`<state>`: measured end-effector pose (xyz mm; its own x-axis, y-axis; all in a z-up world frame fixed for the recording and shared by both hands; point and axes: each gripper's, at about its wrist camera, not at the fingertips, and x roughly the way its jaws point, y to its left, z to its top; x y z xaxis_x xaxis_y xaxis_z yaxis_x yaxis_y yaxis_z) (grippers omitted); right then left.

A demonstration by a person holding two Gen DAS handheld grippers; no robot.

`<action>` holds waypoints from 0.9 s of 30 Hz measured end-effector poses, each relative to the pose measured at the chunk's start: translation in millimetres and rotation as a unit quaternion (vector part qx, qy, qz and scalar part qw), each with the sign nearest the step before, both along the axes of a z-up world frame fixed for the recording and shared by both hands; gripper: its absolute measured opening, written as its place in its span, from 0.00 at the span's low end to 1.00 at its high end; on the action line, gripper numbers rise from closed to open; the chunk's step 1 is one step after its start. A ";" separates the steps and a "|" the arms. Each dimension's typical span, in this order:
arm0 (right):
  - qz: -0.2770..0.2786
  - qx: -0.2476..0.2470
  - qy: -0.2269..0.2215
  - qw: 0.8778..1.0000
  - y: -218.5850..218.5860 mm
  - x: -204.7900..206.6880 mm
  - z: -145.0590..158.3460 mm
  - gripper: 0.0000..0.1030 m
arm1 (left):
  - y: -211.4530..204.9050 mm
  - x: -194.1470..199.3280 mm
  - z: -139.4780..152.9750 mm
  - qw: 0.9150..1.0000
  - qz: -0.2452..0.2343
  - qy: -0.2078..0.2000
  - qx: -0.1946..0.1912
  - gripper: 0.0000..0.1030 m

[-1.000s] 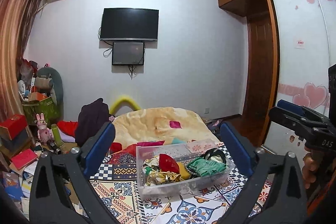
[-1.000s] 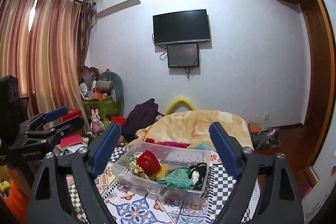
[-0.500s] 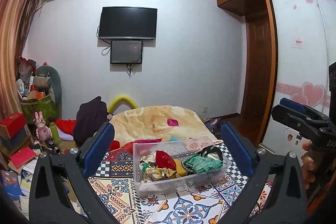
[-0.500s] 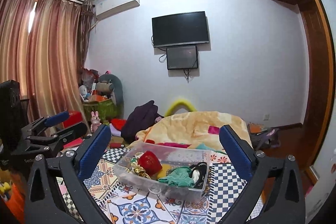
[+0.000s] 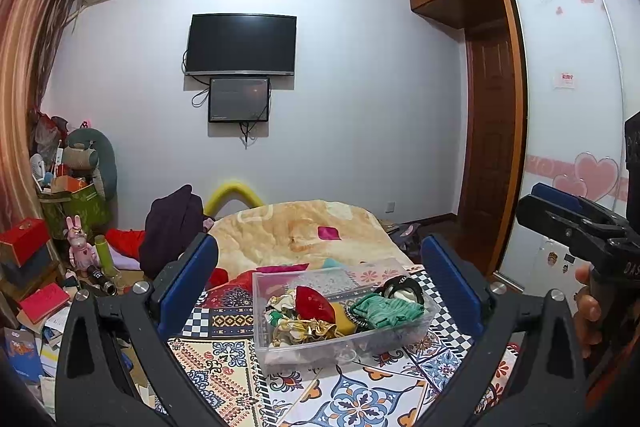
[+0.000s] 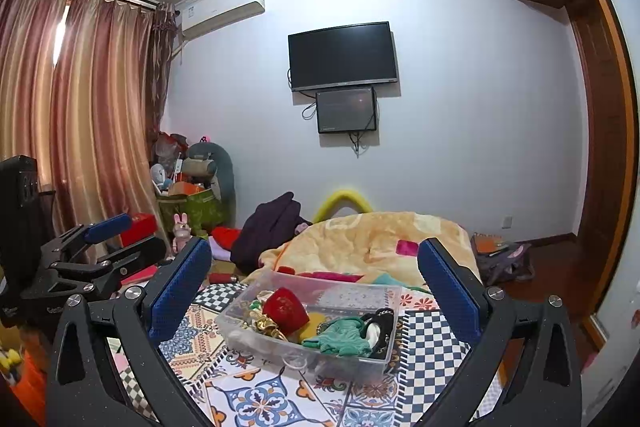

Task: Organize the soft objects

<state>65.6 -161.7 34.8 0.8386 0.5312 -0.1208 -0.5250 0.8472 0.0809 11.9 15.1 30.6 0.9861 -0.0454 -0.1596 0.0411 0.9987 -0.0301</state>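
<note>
A clear bin (image 5: 344, 331) sits on the patterned bedspread (image 5: 224, 375), holding a jumble of soft things: a red pouch (image 5: 314, 303), green knit (image 5: 386, 311), gold fabric (image 5: 308, 329), a black-and-white piece (image 5: 402, 287). The left gripper (image 5: 320, 283) and right gripper (image 6: 316, 287) hover near it, both spread wide and empty.

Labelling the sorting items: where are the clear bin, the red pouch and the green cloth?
clear bin (image 5: 304, 355), left wrist view, front wall.
red pouch (image 6: 286, 309), right wrist view, its middle.
green cloth (image 5: 384, 311), left wrist view, its middle.
</note>
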 end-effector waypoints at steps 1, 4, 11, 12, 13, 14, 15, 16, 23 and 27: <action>0.000 0.000 0.000 1.000 -0.3 0.1 -0.6 1.00 | -0.1 -0.3 -0.1 1.000 0.000 0.000 0.000 1.00; 0.001 0.000 0.000 1.000 -0.2 -0.9 -0.4 1.00 | -0.2 0.3 0.2 1.000 -0.001 0.000 0.001 1.00; 0.001 0.001 0.000 1.000 -0.8 -1.0 -0.7 1.00 | 0.4 -1.0 0.5 1.000 -0.003 -0.001 0.000 1.00; 0.002 0.002 0.000 1.000 -1.0 -1.4 -0.3 1.00 | 0.5 -1.1 0.5 1.000 -0.003 -0.001 0.000 1.00; 0.002 0.002 0.001 1.000 -0.9 -1.2 -0.7 1.00 | 0.4 -1.1 1.0 1.000 -0.003 0.000 -0.001 1.00; 0.003 0.003 0.001 1.000 -0.9 -1.7 -0.5 1.00 | 0.8 -0.9 1.0 1.000 -0.003 0.000 -0.001 1.00; 0.004 0.003 0.002 1.000 -0.8 -2.1 -0.2 1.00 | 1.1 -0.8 1.5 1.000 -0.003 0.000 -0.001 1.00; 0.004 0.003 0.002 1.000 -0.9 -2.8 -0.1 1.00 | 1.3 -0.7 1.4 1.000 -0.003 0.001 -0.002 1.00; 0.003 0.003 0.001 1.000 0.1 -5.3 0.8 1.00 | 0.6 0.1 1.8 1.000 -0.004 0.002 -0.002 1.00; 0.003 0.003 0.000 1.000 0.9 -6.3 1.5 1.00 | 0.5 0.1 1.8 1.000 -0.004 0.001 -0.002 1.00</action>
<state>59.2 -160.9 36.3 0.8355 0.5368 -0.1174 -0.5299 0.8437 0.0864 12.1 15.6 32.5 0.9853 -0.0537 -0.1623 0.0487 0.9982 -0.0346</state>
